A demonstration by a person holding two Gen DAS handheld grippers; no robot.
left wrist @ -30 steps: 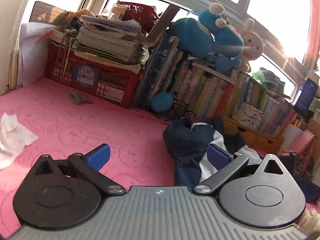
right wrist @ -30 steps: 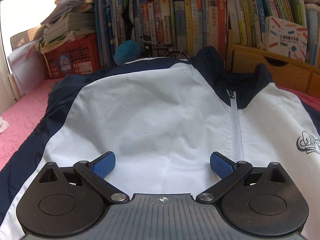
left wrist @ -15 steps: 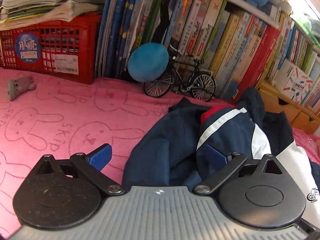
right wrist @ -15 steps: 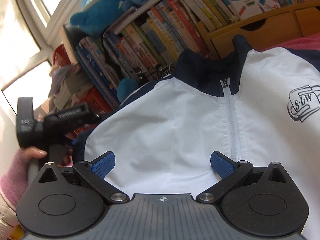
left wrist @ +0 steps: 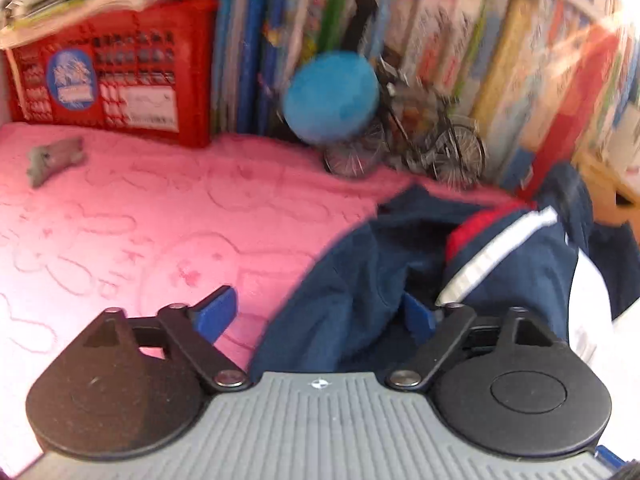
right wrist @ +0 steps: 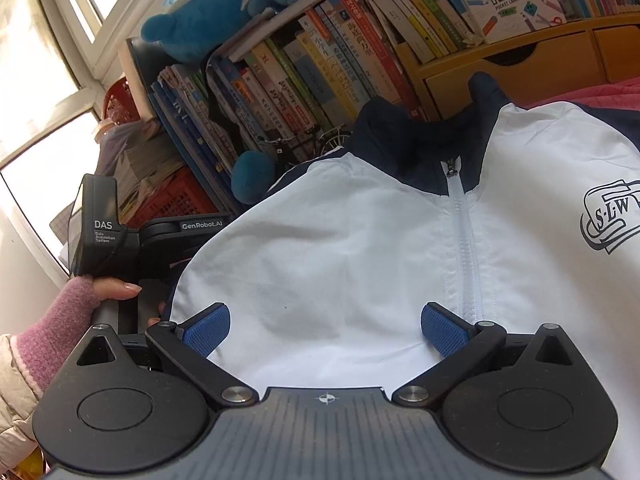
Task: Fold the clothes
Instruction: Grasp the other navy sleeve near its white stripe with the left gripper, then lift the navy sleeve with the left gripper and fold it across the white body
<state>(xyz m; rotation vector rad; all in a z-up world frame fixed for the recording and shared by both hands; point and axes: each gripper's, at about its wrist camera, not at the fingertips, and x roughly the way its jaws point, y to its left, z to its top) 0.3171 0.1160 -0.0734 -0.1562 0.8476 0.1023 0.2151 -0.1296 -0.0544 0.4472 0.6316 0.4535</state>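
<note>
Nearby, toy bicycle [left wrist: 424,148] and blue ball [left wrist: 331,96] beyond navy sleeve [left wrist: 360,280].

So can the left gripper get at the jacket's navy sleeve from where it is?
Probably yes: the left gripper is closing with the navy sleeve bunched between its fingers, nothing lying over the fabric there.

Bright daylight pours through the window [right wrist: 44,80] on the left. Packed books [right wrist: 304,68] run along the back, a red crate [left wrist: 116,68] beside them, pink bunny-print sheet [left wrist: 140,216] underneath.
</note>
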